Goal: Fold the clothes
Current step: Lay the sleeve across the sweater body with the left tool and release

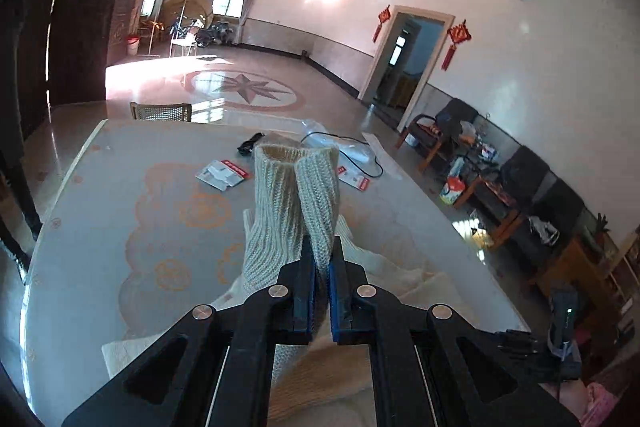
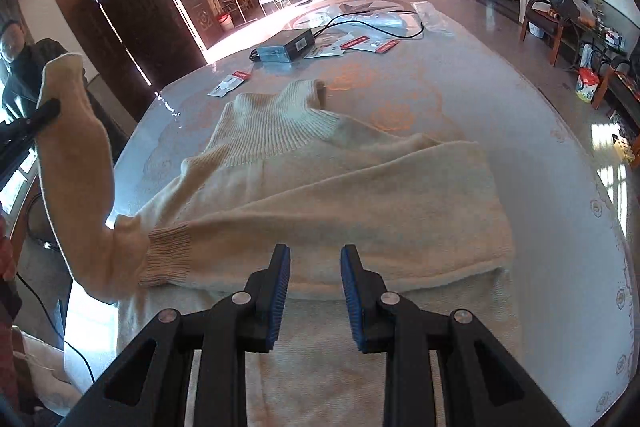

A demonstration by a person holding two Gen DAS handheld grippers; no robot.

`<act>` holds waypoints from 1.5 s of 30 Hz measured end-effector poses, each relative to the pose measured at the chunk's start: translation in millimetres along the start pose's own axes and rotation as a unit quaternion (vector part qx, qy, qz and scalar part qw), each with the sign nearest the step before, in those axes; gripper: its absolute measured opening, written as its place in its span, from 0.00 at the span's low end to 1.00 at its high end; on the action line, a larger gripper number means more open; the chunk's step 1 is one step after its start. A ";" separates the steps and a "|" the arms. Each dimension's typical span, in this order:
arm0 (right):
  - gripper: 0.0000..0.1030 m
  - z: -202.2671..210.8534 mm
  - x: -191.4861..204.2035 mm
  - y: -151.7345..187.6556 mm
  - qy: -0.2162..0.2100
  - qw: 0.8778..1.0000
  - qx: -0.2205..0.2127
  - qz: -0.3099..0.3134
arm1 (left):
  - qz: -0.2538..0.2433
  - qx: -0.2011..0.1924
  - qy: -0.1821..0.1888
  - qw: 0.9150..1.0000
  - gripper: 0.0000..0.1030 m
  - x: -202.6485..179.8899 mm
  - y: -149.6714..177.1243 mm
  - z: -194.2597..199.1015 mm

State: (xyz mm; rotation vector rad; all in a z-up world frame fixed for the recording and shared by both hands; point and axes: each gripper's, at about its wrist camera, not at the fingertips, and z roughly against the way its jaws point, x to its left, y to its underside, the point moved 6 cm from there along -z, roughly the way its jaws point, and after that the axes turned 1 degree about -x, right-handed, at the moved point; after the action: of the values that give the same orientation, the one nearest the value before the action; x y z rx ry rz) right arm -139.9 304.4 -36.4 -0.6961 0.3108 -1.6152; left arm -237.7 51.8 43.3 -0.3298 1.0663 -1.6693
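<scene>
The left gripper (image 1: 322, 247) is pinching the sweater's (image 2: 360, 195) cuffed sleeve (image 1: 296, 195) aloft, seemingly to swing it inward, while the right gripper (image 2: 315, 259) is hovering, fingers wide, over the body lying on the desk (image 2: 540, 131).

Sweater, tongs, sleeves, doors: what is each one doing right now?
Sweater: partly folded, lying on the table.
Left sleeve: lifted, pinched near the cuff.
Right sleeve: folded across the body.
Left tongs: shut on the sleeve.
Right tongs: open, holding nothing.
Wardrobe: doors ajar.
Doorway: open.
</scene>
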 end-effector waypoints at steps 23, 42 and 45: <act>0.25 -45.5 -59.7 -14.8 -0.130 0.986 0.099 -0.014 | -0.135 0.132 -0.054 0.981 0.56 -123.6 158.0 -65.2; 0.07 -115.1 -14.1 -28.0 -0.099 0.985 0.136 -0.034 | -0.025 0.116 -0.230 0.966 0.59 78.9 204.5 34.9; 0.06 -83.2 -17.6 -43.7 -0.105 0.990 0.092 -0.033 | -0.028 0.101 -0.232 0.967 0.59 75.2 199.4 36.4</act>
State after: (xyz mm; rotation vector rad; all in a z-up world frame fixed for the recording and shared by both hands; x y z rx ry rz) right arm -224.1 313.3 -80.8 -0.7334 -0.0150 -1.5931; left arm -116.6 -36.0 -112.8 -0.5887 0.5387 -1.6258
